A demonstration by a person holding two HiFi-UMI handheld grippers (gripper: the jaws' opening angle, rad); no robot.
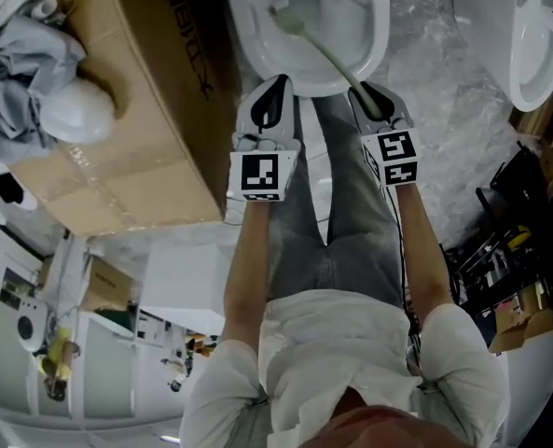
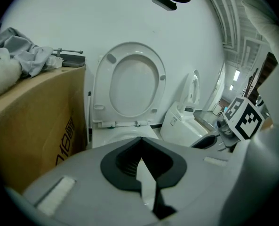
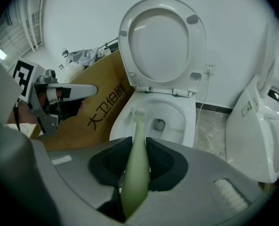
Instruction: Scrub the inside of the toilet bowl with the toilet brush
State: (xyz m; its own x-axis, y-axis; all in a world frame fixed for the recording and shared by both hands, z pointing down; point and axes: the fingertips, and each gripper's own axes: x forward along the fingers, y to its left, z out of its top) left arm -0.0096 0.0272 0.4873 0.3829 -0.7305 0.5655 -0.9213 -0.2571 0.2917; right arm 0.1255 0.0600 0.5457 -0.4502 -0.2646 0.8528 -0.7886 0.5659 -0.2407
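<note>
Person's shirt (image 1: 351, 343) nearest, both arms stretched toward the toilet. Right claw (image 3: 135, 147) is clenched on the green brush (image 3: 135, 168) handle. The bristle end is down inside the bowl (image 3: 177, 108), by the wall on the box (image 3: 90, 112) side and just off the drain. Bristle contact is too small to confirm. Left claw (image 2: 140, 142) is closed on nothing, hovering at the bowl's front rim. Lid (image 3: 163, 36) is up. Judgement: scrubbing is underway or just starting, with the far wall, the other side and under the rim probably still to do. No foam or marks show how much is covered.
</note>
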